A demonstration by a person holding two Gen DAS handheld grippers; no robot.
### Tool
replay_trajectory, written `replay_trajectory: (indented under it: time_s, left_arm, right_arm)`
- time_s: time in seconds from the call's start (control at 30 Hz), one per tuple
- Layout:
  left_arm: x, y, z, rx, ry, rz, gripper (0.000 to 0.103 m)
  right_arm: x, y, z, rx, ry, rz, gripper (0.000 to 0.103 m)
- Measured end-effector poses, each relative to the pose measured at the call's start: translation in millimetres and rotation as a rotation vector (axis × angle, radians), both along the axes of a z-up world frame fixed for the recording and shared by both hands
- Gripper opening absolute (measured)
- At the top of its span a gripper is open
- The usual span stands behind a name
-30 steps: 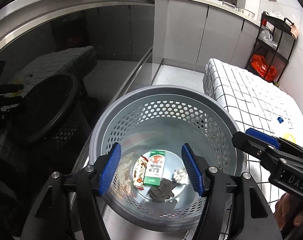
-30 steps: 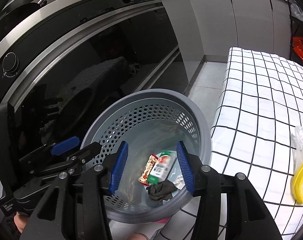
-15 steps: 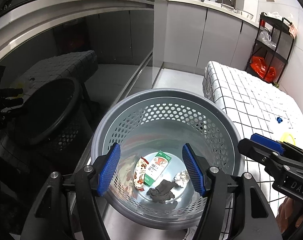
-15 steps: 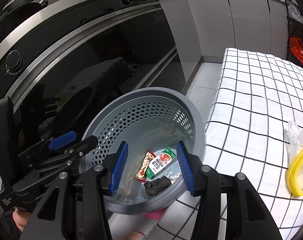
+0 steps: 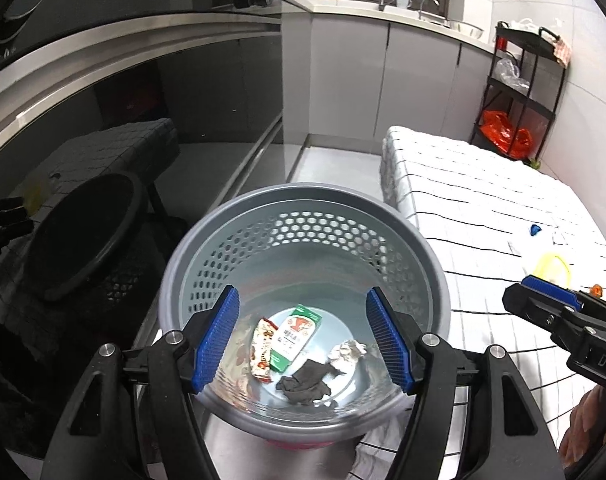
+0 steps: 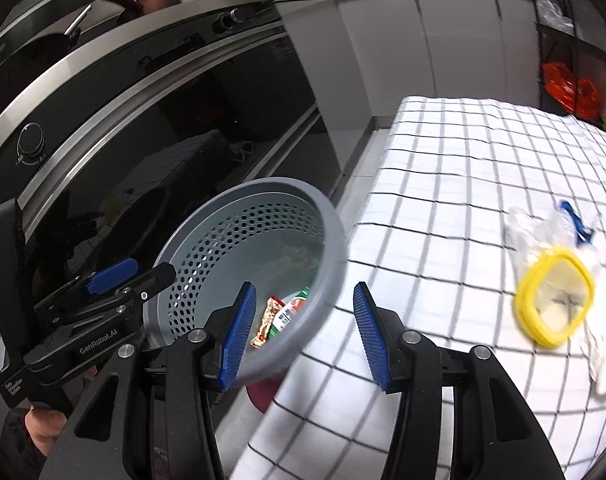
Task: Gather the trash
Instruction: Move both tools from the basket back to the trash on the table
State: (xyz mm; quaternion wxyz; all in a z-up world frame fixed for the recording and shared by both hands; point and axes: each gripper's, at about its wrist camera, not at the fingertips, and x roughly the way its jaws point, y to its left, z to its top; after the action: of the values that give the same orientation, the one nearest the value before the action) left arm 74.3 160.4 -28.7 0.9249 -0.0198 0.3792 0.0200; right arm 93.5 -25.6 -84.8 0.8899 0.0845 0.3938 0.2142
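Below left claw, spread and empty: bin holding carton, wrapper, rag, foil. Right claw spread, empty; ahead-right, yellow lid and plastic left on cloth.

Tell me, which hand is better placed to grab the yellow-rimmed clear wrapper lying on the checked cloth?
Probably the right gripper: open, empty, facing the checked cloth, with the yellow-rimmed clear wrapper just ahead. The left gripper looks into the grey perforated basket.
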Motion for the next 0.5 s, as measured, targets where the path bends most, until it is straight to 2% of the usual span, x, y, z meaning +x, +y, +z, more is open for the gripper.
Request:
replay_trajectory:
  time_s: [0.5]
  left_arm:
    - [-13.1,-70.2,8.6,-0.037,-0.040,-0.148,0.071]
  right_arm:
    - [-41.3,-104.0,9.0,-0.034,-0.019,-0.171,0.049]
